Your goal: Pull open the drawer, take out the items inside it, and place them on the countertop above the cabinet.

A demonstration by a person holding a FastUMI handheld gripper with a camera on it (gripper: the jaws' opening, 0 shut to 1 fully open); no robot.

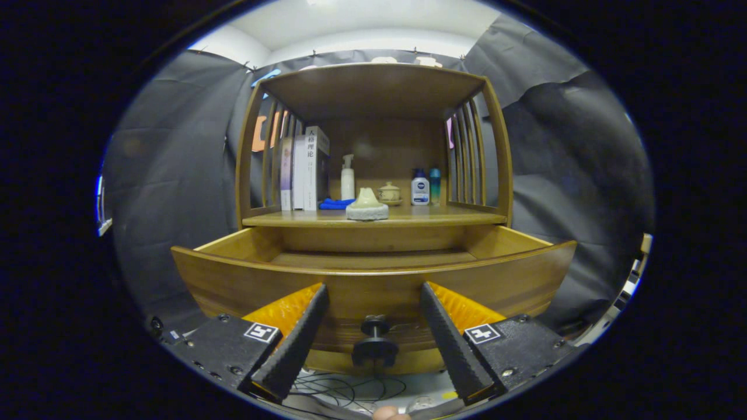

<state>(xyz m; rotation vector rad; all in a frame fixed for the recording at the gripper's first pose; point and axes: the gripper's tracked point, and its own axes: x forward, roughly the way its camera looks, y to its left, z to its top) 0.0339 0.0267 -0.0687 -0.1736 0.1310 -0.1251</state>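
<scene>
The drawer (373, 280) is pulled open, apparently empty; the hand-held gripper (373, 303) hangs open, straddling its knob (374, 338).

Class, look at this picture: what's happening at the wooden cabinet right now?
A handheld gripper faces a wooden cabinet whose wide wooden drawer is already pulled open. Its fingers are spread open on either side of the drawer's small dark knob, gripping nothing. What shows of the drawer's inside looks bare. A pale stone-like ornament sits on the countertop above.
</scene>
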